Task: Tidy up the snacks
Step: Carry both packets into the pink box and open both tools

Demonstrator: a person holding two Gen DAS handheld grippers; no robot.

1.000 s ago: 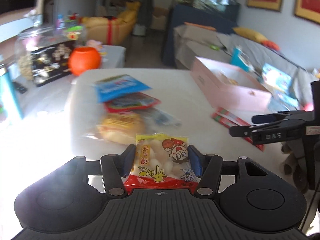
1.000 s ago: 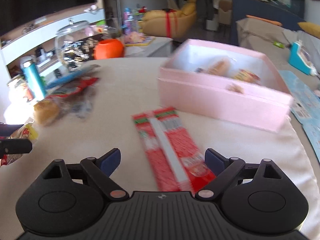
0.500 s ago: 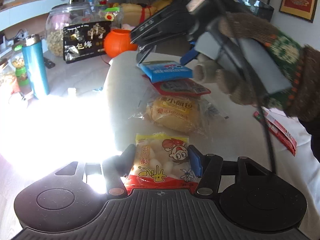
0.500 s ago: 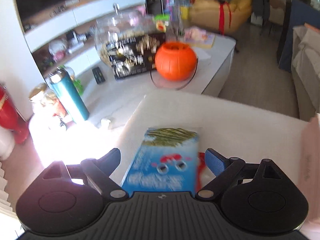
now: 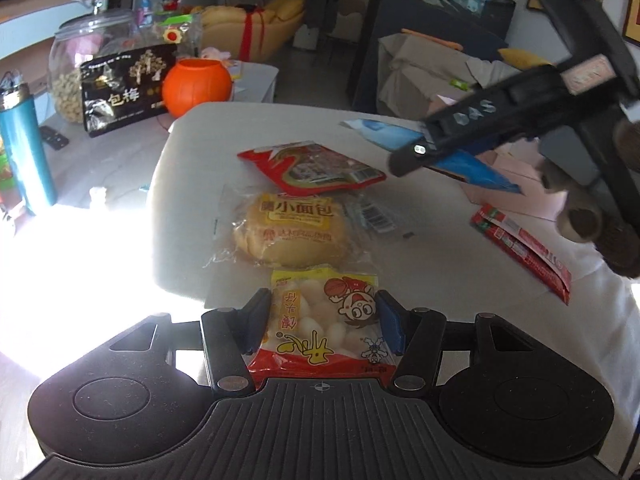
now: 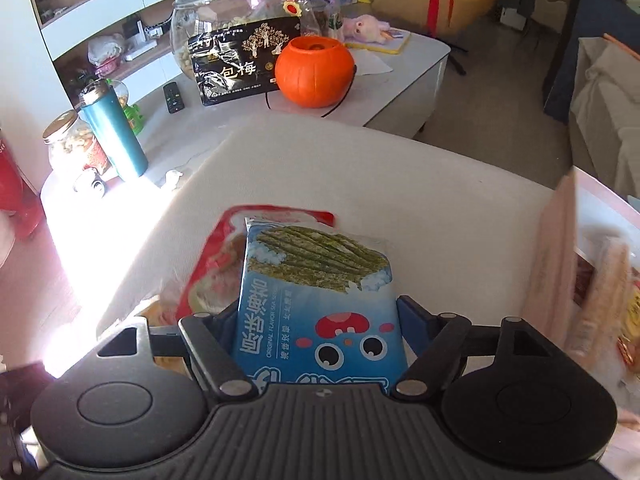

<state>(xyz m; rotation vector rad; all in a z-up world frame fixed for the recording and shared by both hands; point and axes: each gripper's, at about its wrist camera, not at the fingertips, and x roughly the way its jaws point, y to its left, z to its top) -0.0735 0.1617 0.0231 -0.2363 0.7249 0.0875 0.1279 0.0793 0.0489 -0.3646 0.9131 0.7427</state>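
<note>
Left gripper (image 5: 322, 320) clamped on yellow candy bag (image 5: 324, 316), low over table (image 5: 420, 280); right gripper (image 6: 318, 332) pinching blue seaweed pack (image 6: 316, 300) aloft beside pink box (image 6: 560, 260); slick film risks slipping; swing may clip box wall or red pouch (image 5: 312, 168), bread bun (image 5: 290, 232) below.

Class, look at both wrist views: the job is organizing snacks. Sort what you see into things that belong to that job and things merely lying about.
Part of the job:
blue seaweed packet, held by the right gripper
candy bag, held by the left gripper
bread roll packet
red snack packet
red stick packets
pink box

Just lying about:
orange pumpkin bucket
glass jar
teal flask
remote control
</note>
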